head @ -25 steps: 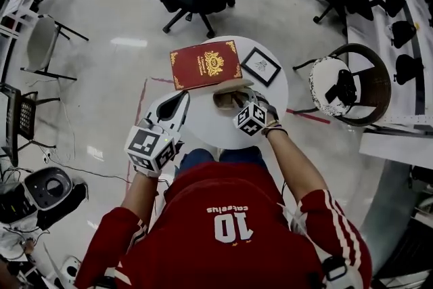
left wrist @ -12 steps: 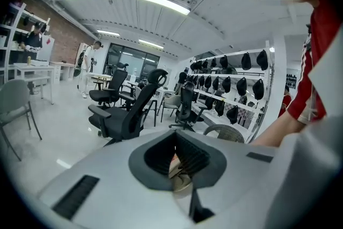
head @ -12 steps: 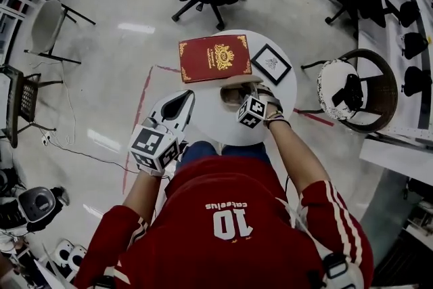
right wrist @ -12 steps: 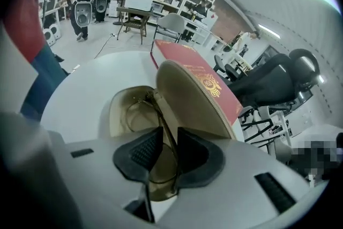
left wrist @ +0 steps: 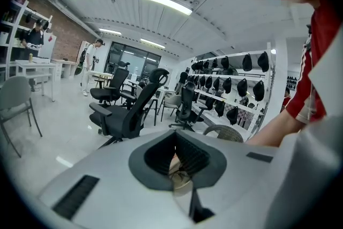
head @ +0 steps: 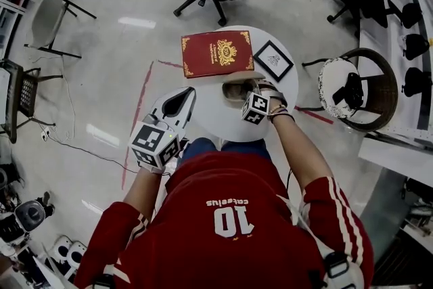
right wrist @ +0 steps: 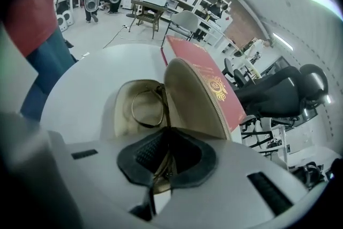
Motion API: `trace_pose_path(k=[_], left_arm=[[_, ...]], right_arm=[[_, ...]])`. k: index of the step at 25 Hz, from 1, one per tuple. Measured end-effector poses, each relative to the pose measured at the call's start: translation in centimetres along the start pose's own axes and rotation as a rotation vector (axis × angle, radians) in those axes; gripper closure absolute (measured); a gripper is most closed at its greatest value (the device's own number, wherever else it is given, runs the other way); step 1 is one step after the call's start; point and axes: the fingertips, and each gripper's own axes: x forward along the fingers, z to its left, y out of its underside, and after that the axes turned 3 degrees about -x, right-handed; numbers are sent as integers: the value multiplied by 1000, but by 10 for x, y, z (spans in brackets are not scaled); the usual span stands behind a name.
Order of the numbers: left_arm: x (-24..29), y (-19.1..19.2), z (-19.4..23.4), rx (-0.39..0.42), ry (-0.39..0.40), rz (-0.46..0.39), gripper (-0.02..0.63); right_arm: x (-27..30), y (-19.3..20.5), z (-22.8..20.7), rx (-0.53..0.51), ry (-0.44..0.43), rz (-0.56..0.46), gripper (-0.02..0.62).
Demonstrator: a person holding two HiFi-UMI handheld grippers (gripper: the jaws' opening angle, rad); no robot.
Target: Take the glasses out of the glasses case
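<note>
— Head view: how are your arms?
— My left gripper (head: 180, 101) hangs over the table's (head: 215, 120) near left edge, forearm straight out. My right gripper (head: 245, 93), wrist bent inward, noses into the open glasses case (head: 233, 87), the red book (head: 216, 54) just beyond.
— Left gripper view?
— Jaws pressed together, nothing between them.
— Right gripper view?
— Jaws pinched on a thin arm of the glasses (right wrist: 147, 108), which lie in the case ahead, lid up at their right.

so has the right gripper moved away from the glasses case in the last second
No. The right gripper stays at the near end of the open glasses case, just short of the red book, jaws closed on the glasses.
</note>
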Motion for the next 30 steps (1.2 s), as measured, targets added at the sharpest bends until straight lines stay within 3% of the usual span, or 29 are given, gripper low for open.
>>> trace_pose_path(k=[18, 25, 30], left_arm=[[-23, -13, -4, -29, 41, -21, 598], [-39, -15, -11, -14, 69, -45, 598], [-47, -12, -17, 5, 101, -31, 598]], right_arm=[[-49, -8, -6, -2, 53, -20, 574], [-84, -12, -8, 23, 120, -42, 574], [-122, -16, -13, 118, 205, -67, 574]])
